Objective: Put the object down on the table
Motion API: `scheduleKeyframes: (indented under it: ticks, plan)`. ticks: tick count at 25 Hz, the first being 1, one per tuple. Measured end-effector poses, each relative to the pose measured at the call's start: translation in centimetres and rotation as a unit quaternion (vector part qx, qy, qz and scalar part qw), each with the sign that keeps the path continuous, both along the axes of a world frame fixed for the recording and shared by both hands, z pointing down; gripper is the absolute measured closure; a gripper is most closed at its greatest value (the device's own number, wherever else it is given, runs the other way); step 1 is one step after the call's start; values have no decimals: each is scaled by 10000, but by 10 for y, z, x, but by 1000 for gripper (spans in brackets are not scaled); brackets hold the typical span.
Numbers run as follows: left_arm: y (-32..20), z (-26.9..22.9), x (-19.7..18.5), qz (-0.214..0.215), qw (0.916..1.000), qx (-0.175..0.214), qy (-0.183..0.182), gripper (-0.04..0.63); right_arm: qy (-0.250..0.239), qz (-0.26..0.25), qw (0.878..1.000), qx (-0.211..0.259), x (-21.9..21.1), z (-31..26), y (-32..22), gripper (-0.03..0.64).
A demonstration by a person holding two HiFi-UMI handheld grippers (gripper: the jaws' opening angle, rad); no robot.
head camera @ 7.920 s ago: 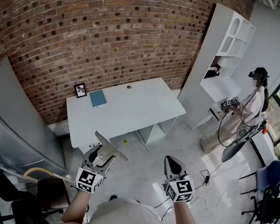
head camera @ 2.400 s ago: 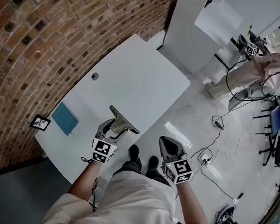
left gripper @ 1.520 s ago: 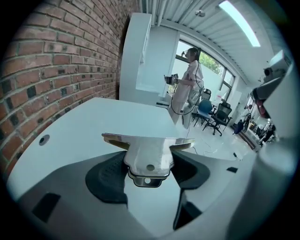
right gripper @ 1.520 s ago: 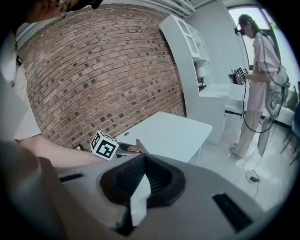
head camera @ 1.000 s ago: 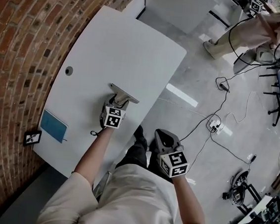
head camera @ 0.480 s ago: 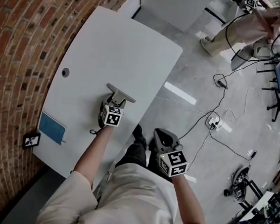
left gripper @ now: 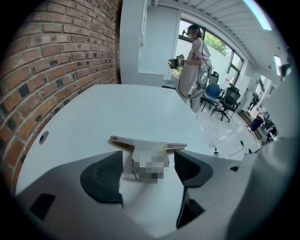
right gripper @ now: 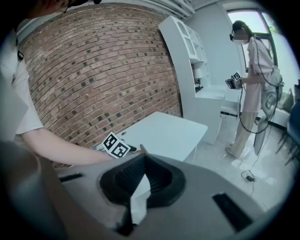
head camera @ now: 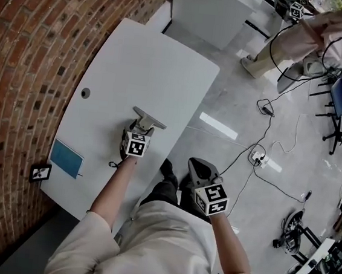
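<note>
Left tongs [left gripper: 147, 163] have just been opening and now gape wide. The T-shaped metal object [left gripper: 148, 143] rests on the white table [head camera: 158, 59] between the pads, handle end toward me, neither pad gripping it. I'd say that's the put-down basically done. Right tongs [head camera: 198, 168] are clamped together on nothing, parked off the table edge over the floor, out of the way I reckon.

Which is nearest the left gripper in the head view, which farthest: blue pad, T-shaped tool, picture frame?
1. T-shaped tool, between the left gripper's jaws, which have just been opening.
2. Blue pad, near the table's corner.
3. Picture frame, by the brick wall.
</note>
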State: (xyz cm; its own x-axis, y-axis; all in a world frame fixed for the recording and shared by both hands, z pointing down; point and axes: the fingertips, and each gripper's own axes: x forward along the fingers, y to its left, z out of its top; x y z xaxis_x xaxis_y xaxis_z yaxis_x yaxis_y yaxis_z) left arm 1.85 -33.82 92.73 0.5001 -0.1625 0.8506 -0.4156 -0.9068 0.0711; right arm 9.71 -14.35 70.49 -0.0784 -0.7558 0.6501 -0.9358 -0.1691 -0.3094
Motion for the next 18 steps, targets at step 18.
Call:
scheduleKeyframes:
  ticks: [18]
  plan:
    - [51,-143,-38,-595,9930,220,1000,302,529,-309,9975,354,16,-73,27,615]
